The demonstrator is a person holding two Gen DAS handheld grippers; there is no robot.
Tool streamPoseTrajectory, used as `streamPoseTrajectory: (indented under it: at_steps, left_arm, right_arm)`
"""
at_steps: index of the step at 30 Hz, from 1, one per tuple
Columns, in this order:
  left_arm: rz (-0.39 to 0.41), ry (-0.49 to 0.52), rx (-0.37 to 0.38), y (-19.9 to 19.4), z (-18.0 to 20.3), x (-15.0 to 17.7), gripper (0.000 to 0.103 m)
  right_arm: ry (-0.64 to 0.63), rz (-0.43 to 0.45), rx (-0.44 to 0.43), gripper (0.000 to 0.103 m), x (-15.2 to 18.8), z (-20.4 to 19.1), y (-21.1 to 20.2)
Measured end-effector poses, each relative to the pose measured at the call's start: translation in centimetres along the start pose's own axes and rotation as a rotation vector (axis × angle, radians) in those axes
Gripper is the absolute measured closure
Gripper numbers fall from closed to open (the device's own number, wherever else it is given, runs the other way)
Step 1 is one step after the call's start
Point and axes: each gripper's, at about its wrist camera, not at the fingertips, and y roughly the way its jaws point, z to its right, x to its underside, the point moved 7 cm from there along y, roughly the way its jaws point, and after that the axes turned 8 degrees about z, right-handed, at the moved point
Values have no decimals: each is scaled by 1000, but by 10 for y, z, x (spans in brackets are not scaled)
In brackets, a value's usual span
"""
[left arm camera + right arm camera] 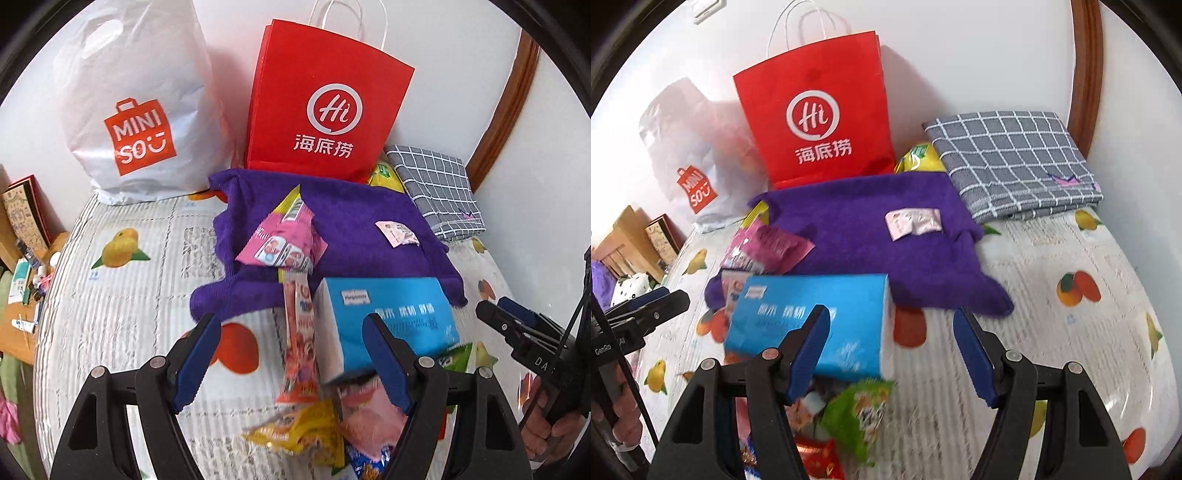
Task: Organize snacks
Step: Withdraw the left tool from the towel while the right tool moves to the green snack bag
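A pile of snack packets lies on a fruit-print cover. A blue box [391, 314] sits on top of it, also in the right wrist view [812, 325]. A pink packet [284, 236] and a long red packet [299, 339] lie beside the box. A small pink sachet [397, 232] rests on a purple cloth [351, 221]. A yellow packet [295, 432] and a green packet [860, 410] lie at the near edge. My left gripper [291, 365] is open above the pile. My right gripper [890, 354] is open and empty by the box's right side.
A red paper bag [325, 99] and a white MINISO plastic bag [136, 107] stand against the back wall. A folded grey checked cloth [1015, 162] lies at the back right. A wooden side table with small items [22, 266] is at the left.
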Motion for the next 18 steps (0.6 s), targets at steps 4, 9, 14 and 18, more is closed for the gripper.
streamPoseTrajectory:
  at_steps: [4,9,14,18]
  left_arm:
    - [5,-3,-3,-11,-2,8,25]
    - [14,-1,1,-23,-4,16,25]
    - [18,-6,7,-28,-6,25,25]
    - [8,-18,16,-28,-8,36,25]
  right_arm:
    - [-5,-18,-8,34,13,-5,-6]
    - [-20,-32,-16,34,29,-12,-13]
    - [-27,-58,-25,34,45,-20,-14]
    - [-26,-81,-26,34,58,-22,-12]
